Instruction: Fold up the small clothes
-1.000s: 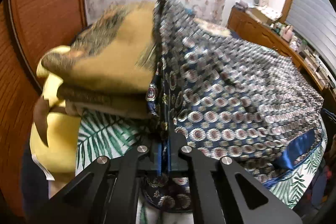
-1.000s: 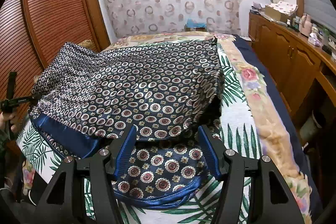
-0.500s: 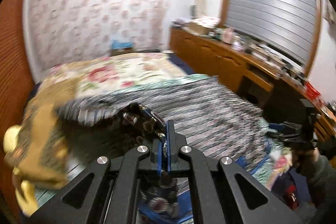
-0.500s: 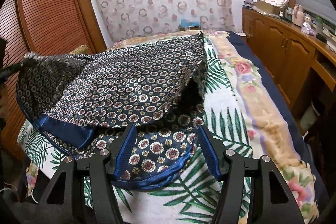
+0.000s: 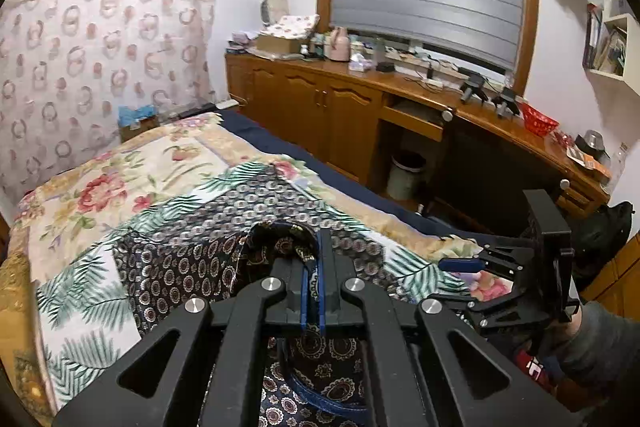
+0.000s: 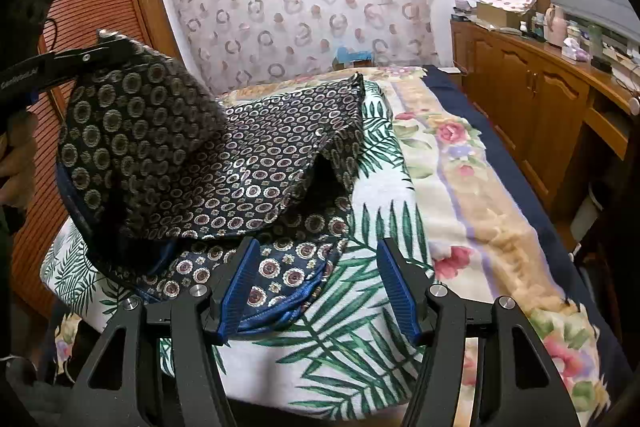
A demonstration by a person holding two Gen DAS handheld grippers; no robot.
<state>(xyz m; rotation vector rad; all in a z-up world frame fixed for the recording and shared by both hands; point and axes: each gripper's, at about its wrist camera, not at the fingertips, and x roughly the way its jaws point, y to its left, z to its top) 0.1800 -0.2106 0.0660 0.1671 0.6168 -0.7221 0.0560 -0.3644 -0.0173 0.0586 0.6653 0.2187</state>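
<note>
A dark navy garment [image 6: 240,155] with a ring pattern and a blue hem lies on the bed's floral and palm-leaf blanket [image 6: 400,187]. My left gripper [image 5: 316,239] is shut on one edge of the garment [image 5: 180,267], holding that part lifted above the rest. It also shows in the right wrist view, where the left gripper [image 6: 108,41] is high at the upper left with cloth draping down from it. My right gripper [image 6: 316,247] stands open low over the bed's near edge. The garment's blue hem lies under its left finger and nothing is gripped. The right gripper [image 5: 452,279] appears at the right.
A long wooden cabinet [image 5: 340,107] with a cluttered top runs along the right wall, with a small bin [image 5: 406,175] beneath the desk gap. Louvred wardrobe doors [image 6: 80,7] stand close on the left. A patterned curtain [image 6: 300,7] hangs behind the bed. A sleeved arm [image 5: 600,339] holds the right gripper.
My left gripper has risen and swung across toward the right side with the garment's edge, lifting that part over the rest. The right gripper shifted a little and stayed open.
</note>
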